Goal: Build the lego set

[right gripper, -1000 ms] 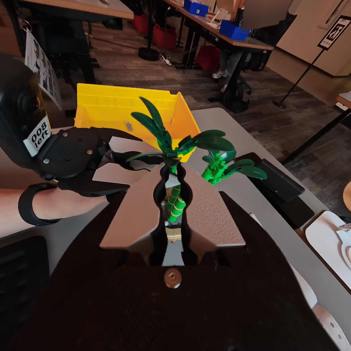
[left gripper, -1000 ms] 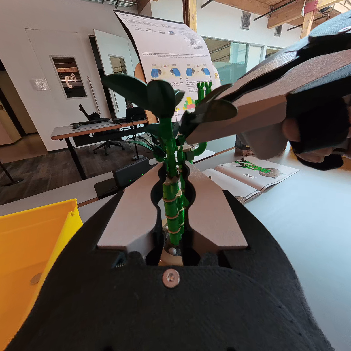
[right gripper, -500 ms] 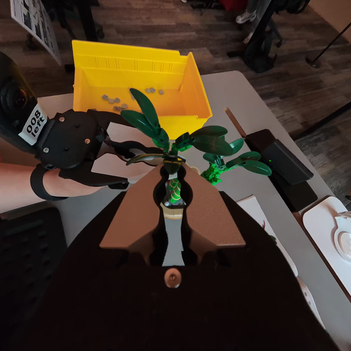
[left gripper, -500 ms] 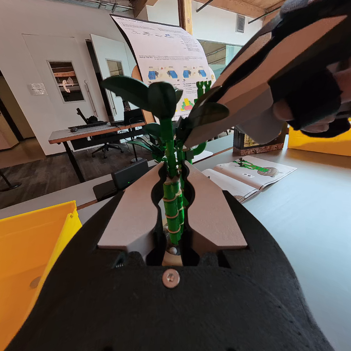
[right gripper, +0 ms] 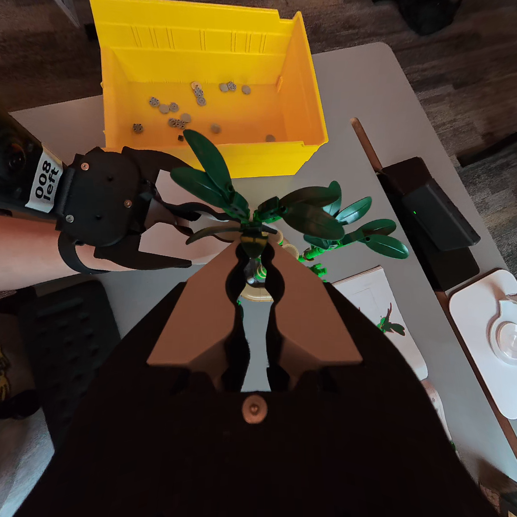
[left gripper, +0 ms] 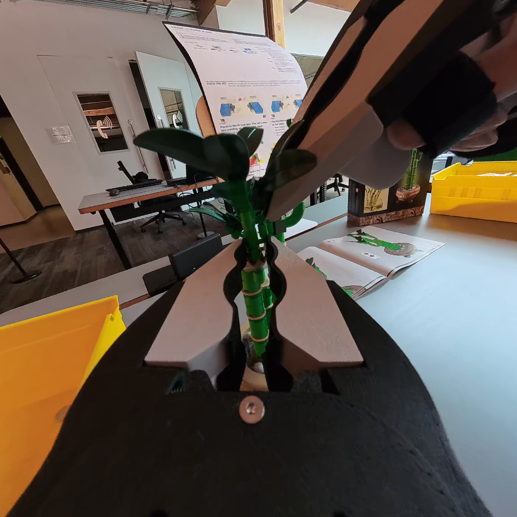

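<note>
Grey tabletop [left gripper: 447, 321] in an open office, desks and doors at the back.

Left wrist view: left tongs [left gripper: 255, 246] nearly closed around the green bamboo stalk [left gripper: 256, 305] of the lego plant, which stands upright between the fingers; both fingers lie close along the stalk, though actual contact is hard to judge. Tan base of the plant shows just behind the fingers, low in the gap. Dark green leaves [left gripper: 195, 154] spread above the tips. Right tongs [left gripper: 275, 208] come down from the upper right, tips among the leaves at the top of the stalk; a leaf [left gripper: 291, 167] lies against them. Open instruction booklet [left gripper: 372, 254] on the table to the right of the left tongs, lego box [left gripper: 391, 198] beyond it. Yellow bin [left gripper: 42, 363] just to the left. Curved printed sheet [left gripper: 246, 84] stands beyond the plant.

Right wrist view, looking down: right tongs [right gripper: 253, 246] narrowly parted, tips pinching a small dark green piece [right gripper: 251, 243] at the crown of the plant. Leaves fan out ahead and to the right. Left tongs [right gripper: 195, 223] reach in from the left, holding the plant lower down. Yellow bin [right gripper: 302, 112] ahead, small grey round pieces [right gripper: 173, 109] scattered inside. Black device [right gripper: 436, 207] with a green light to the right.
</note>
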A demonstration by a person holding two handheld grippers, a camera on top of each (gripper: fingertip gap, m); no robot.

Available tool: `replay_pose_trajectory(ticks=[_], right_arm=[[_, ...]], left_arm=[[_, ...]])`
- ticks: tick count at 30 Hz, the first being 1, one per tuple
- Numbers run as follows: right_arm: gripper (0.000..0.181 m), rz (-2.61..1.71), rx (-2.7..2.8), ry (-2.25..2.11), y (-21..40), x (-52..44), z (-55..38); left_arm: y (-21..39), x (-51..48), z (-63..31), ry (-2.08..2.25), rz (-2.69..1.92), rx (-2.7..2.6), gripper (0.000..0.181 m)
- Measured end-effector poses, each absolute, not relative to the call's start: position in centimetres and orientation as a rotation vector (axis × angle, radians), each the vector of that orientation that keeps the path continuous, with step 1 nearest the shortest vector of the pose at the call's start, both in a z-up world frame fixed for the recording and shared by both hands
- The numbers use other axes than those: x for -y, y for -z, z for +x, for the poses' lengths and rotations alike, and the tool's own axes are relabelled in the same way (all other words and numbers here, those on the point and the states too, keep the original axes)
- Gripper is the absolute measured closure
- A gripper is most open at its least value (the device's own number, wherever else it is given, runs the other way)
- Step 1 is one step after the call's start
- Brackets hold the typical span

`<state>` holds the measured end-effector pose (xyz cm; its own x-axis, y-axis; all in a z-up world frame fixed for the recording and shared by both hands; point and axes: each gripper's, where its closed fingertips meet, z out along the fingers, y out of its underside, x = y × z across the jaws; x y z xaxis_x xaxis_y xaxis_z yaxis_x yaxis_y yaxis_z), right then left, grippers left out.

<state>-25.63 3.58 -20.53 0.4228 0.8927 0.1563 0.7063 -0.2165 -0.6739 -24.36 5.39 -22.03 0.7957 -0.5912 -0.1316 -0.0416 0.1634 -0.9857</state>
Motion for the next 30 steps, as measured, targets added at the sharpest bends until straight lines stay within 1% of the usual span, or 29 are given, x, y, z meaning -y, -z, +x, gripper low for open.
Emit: replay_pose_trajectory(ticks=[16,20,24,30], right_arm=[[0.174,-1.991,1.303,-0.343,20.6,-3.7,-25.4],[0.174,-1.891,1.254,-0.36,20.5,-3.7,-25.9],[0.163,-1.799,1.207,-0.335,20.6,-3.6,-25.5],[0.163,-1.678,1.098,-0.448,19.1,-2.3,-25.1]], left_arm=[[22.0,-5.5,-24.3,0.427,-1.375,-0.563,0.17],[22.0,-5.5,-24.7,0.498,-1.38,-0.539,0.168],[22.0,-5.4,-24.7,0.489,-1.363,-0.541,0.168],[22.0,-5.3,-24.6,0.483,-1.366,-0.543,0.168]])
